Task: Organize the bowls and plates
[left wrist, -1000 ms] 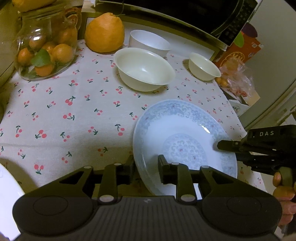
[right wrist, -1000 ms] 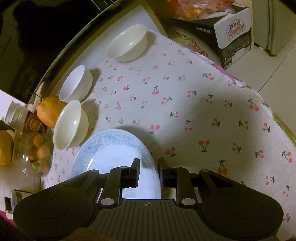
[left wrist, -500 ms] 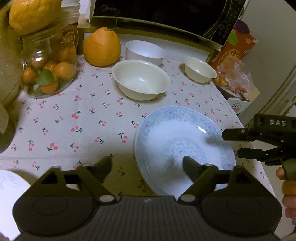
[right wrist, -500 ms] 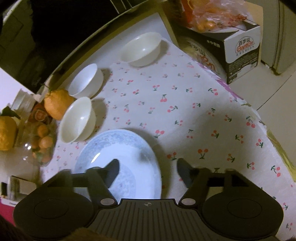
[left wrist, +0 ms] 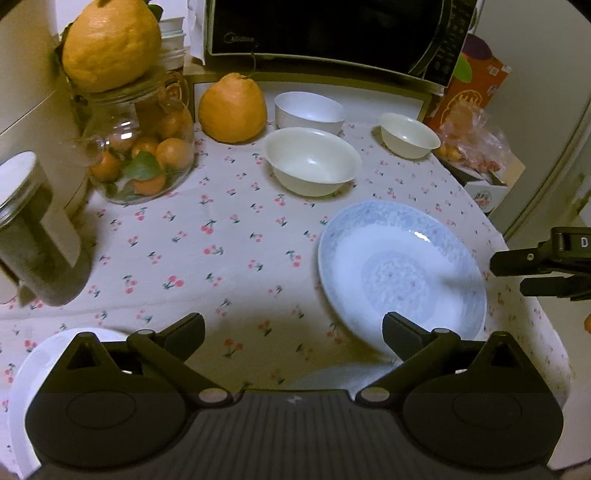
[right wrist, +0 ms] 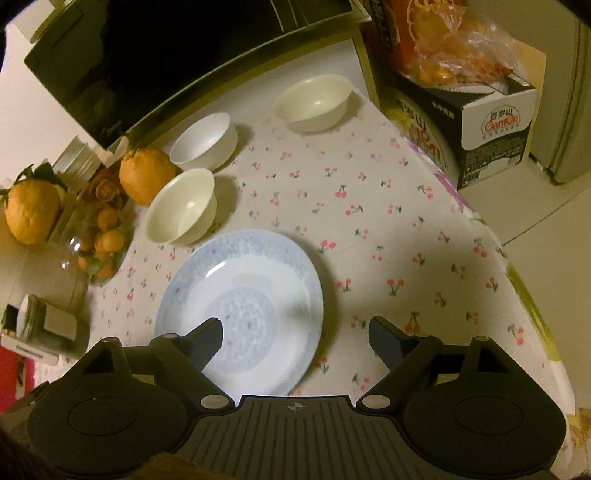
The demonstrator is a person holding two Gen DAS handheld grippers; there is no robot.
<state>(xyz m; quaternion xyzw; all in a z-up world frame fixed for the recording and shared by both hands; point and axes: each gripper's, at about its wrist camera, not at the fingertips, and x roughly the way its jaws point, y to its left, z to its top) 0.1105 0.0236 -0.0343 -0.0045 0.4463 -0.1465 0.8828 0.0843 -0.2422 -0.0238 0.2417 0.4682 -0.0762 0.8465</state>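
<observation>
Both grippers released the blue plate (left wrist: 402, 269); microwave (left wrist: 325, 33) reads Midea.

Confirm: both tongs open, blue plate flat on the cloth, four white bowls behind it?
Not four. Three white bowls sit behind the blue plate, as the right wrist view shows. The rest holds: left tongs and right tongs open, plate flat.

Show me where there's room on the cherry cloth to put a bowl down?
The biggest free patch of cloth lies right of the blue plate, out to the table edge. Another lies between the fruit jar and the plate. It is crowded at the back, where three bowls and an orange fruit stand.
</observation>
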